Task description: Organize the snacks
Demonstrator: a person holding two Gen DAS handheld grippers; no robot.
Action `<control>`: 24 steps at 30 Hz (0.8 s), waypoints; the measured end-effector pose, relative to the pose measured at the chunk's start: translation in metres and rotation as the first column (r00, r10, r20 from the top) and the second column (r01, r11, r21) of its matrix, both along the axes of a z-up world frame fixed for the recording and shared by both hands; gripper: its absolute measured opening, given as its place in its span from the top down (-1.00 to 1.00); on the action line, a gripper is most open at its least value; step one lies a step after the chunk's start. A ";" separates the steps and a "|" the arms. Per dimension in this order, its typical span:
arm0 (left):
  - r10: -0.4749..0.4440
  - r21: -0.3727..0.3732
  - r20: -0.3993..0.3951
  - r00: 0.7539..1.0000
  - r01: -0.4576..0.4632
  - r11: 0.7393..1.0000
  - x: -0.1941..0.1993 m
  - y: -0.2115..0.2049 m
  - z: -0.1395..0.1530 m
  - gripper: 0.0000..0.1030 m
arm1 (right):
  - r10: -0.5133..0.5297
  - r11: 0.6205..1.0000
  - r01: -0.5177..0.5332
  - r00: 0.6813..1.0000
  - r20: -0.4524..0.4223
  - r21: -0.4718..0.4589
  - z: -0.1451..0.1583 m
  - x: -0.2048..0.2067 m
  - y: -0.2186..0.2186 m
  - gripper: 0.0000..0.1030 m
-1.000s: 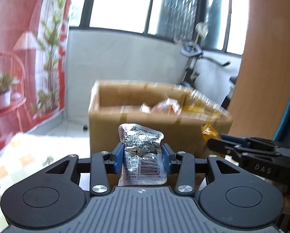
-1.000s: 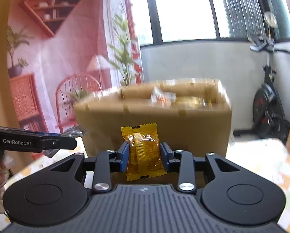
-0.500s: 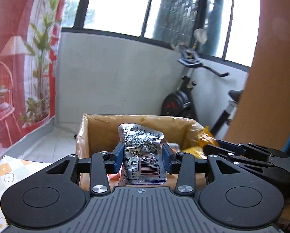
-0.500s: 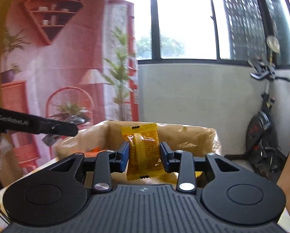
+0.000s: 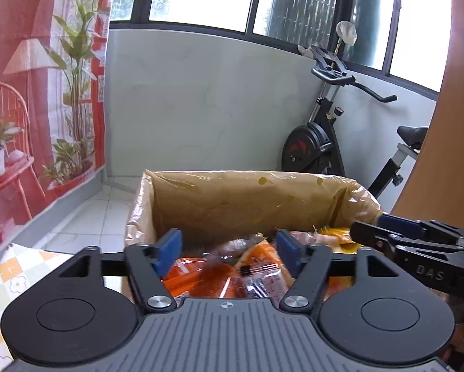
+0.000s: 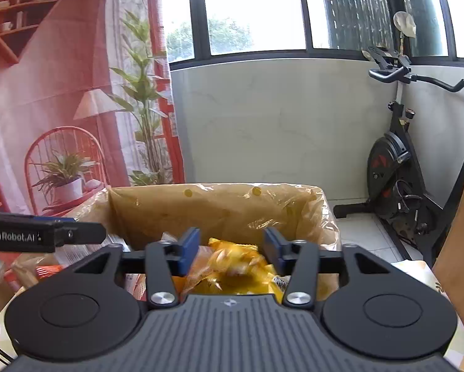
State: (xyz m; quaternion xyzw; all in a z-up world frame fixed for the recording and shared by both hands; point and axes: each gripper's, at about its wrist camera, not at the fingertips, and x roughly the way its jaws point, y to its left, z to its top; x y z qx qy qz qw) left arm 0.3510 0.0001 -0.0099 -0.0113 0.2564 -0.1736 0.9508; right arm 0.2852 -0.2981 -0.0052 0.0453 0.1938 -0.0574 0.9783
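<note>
A cardboard box [image 5: 250, 198] lined with clear plastic stands in front of both grippers and holds several snack packets. My left gripper [image 5: 229, 249] hovers over the box's near left part, its jaws opening with nothing between the blue pads; orange and silver packets [image 5: 256, 279] lie below it. My right gripper [image 6: 232, 248] is over the same box [image 6: 219, 207], its jaws opening too, and a blurred yellow packet [image 6: 232, 257] is dropping away beneath them onto a yellow pile. Each gripper shows at the edge of the other's view: right gripper [image 5: 418, 248], left gripper [image 6: 42, 235].
An exercise bike [image 6: 399, 167] stands on the tiled floor behind the box at the right. A red printed backdrop [image 5: 30, 93] hangs at the left. A checkered tablecloth [image 5: 2, 282] covers the table. A wooden panel [image 5: 449, 155] closes the right side.
Both grippers moved up to and over the box. The left let go of its silver packet and the right let go of its yellow packet; both sets of jaws stand wider now.
</note>
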 end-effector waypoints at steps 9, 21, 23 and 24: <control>0.001 0.011 0.036 0.999 -0.002 1.000 -0.022 0.012 0.017 -0.72 | -0.002 0.999 0.001 0.999 0.035 0.038 0.009 -0.029 -0.002 -0.62; 0.079 0.053 0.106 0.991 -0.085 0.995 -0.079 0.028 0.037 -0.75 | 0.015 0.999 -0.019 0.997 0.082 0.048 0.033 -0.073 0.028 -1.00; 0.092 0.056 0.115 0.989 -0.099 0.994 -0.089 0.033 0.040 -0.75 | 0.025 0.999 -0.029 0.995 0.092 0.044 0.035 -0.081 0.035 -1.00; 0.098 0.054 0.122 0.988 -0.106 0.993 -0.095 0.035 0.042 -0.75 | 0.038 0.998 -0.043 0.994 0.105 0.044 0.037 -0.087 0.038 -1.00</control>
